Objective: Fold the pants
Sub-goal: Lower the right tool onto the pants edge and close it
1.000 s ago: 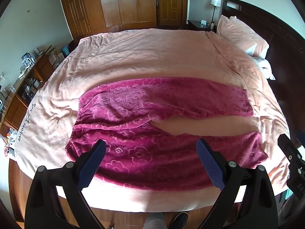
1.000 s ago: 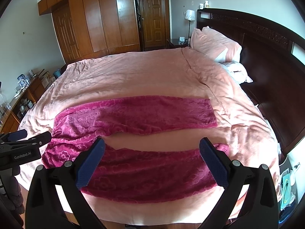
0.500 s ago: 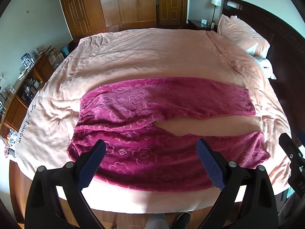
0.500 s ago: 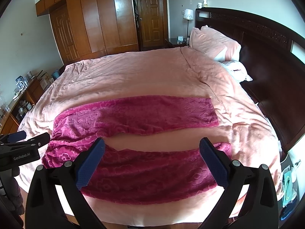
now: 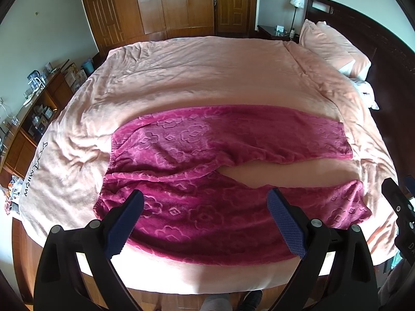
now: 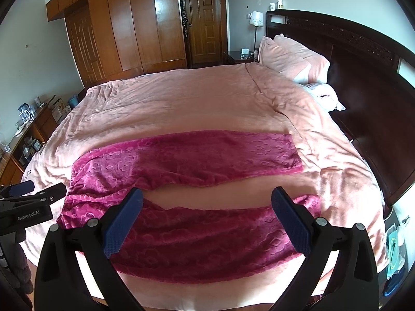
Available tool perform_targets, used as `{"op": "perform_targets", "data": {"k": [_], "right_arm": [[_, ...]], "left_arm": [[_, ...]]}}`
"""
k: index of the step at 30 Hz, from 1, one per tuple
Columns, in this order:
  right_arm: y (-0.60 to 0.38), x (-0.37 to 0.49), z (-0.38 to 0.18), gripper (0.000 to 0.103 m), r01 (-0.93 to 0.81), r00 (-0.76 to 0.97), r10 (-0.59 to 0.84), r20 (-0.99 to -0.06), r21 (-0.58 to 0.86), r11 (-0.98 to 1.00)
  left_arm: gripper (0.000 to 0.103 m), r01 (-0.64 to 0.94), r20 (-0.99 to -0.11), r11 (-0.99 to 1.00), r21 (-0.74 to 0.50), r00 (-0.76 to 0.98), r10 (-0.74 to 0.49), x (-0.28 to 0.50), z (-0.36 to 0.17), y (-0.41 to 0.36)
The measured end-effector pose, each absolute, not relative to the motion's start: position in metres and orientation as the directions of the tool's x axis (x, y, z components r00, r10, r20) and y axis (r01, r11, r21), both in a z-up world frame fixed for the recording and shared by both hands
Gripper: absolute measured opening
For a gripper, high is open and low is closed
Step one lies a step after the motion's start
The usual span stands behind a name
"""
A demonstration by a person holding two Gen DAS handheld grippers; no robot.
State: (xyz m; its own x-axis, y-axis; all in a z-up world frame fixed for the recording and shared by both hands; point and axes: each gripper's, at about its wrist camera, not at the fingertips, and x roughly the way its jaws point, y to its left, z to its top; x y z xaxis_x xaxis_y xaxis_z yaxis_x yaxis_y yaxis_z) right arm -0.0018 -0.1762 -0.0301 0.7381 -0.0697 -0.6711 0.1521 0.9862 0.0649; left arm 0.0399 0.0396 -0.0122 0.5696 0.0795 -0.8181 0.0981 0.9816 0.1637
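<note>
both cams have drifted only a little since 1 s ago: in the left wrist view the pants (image 5: 207, 160) sit a touch lower and nearer the fingers, and in the right wrist view they've slid down a bit in frame too. so both grippers seem to be easing in twd the near edge of the bed, nothing grabbed yet. the garment itself hasn't shifted on the bedspread (image 5: 197, 77), same wrinkles, same gap btwn the legs.

for the task that means, imo, the approach is only starting: the pants lie flat and fully unfolded, waistband twd the left, legs running out to the right, near leg along the bed's front edge, far leg beyond it w/ a strip of bedspread showing between. first fold not begun.

left gripper (image 5: 205, 220) is spread wide, nothing btwn its blue pads (image 5: 124, 225), hovering above the waist/near-leg area. right gripper (image 6: 206, 217) is likewise wide apart and empty, above the near leg closer to the cuff end. neither touches cloth as far as i can tell.

counts: 1 pair of pants, 2 legs, 2 grippers, 2 blue pads each. 2 peach pillows (image 6: 293, 59) by the dark headboard (image 6: 363, 59), plus a white one lower down. 1 lamp (image 6: 256, 18). 1 door (image 6: 205, 26). person's feet (image 5: 233, 302) just visible at the bottom of the left view.
</note>
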Motion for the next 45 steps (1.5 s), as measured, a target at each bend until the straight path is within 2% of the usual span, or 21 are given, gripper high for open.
{"op": "perform_targets", "data": {"k": [9, 19, 25, 35, 45], "right_arm": [[-0.206, 0.030, -0.048, 0.100, 0.256, 0.682, -0.156, -0.714, 0.034, 0.966], [-0.294, 0.100, -0.071, 0.100, 0.366, 0.607, -0.193, -0.771, 0.055, 0.929], [-0.360, 0.172, -0.095, 0.100, 0.403, 0.559, -0.163, -0.813, 0.095, 0.910], [-0.492, 0.313, -0.170, 0.100, 0.571, 0.389, -0.074, -0.918, 0.178, 0.802], [-0.550, 0.406, -0.245, 0.100, 0.663, 0.286, 0.032, -0.958, 0.223, 0.715]], "left_arm": [[0.095, 0.063, -0.778, 0.976, 0.210, 0.616, 0.128, 0.085, -0.023, 0.066], [0.095, -0.035, -0.869, 0.980, 0.196, 0.456, 0.190, 0.171, -0.072, 0.105], [0.095, -0.076, -0.928, 0.980, 0.186, 0.315, 0.201, 0.221, -0.111, 0.103], [0.095, -0.217, -0.949, 0.959, 0.181, 0.217, 0.228, 0.307, -0.152, 0.109], [0.095, -0.277, -0.960, 0.939, 0.202, 0.133, 0.246, 0.335, -0.188, 0.109]]}}
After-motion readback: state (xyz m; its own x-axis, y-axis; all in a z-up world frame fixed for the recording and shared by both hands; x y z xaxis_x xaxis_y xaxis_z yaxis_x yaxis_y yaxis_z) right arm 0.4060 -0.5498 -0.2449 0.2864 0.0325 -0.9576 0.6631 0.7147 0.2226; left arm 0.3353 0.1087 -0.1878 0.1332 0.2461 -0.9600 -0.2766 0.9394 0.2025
